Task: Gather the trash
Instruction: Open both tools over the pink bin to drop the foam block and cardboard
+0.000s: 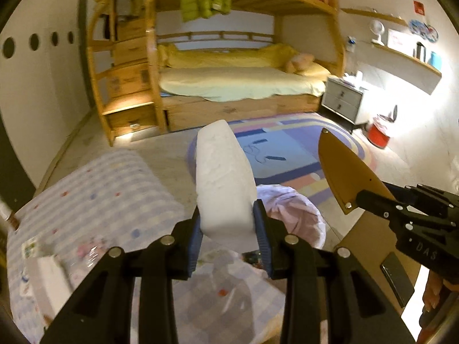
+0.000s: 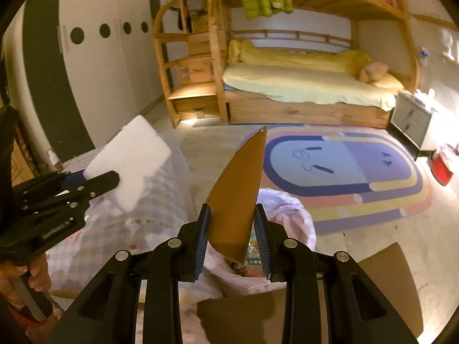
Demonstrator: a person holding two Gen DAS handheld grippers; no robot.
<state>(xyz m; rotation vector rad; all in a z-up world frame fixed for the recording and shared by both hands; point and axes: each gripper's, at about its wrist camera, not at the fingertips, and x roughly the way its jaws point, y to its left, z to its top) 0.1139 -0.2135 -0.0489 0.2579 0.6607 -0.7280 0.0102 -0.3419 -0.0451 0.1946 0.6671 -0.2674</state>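
My left gripper (image 1: 228, 226) is shut on a white foam block (image 1: 223, 177), held upright above the table; it also shows at the left of the right wrist view (image 2: 132, 157). My right gripper (image 2: 232, 232) is shut on a tan leather-like pointed piece (image 2: 238, 195), which also shows at the right of the left wrist view (image 1: 344, 172). Below both grippers sits a pink plastic trash bag (image 1: 289, 209), open, also seen in the right wrist view (image 2: 289, 215).
A checked tablecloth (image 1: 94, 189) covers the table at left, with a white box (image 1: 48, 283) and wrappers on it. Brown cardboard (image 2: 381, 281) lies lower right. A bunk bed (image 1: 238, 83), rug (image 1: 287, 149), nightstand (image 1: 342, 99) and red bin (image 1: 378, 137) stand beyond.
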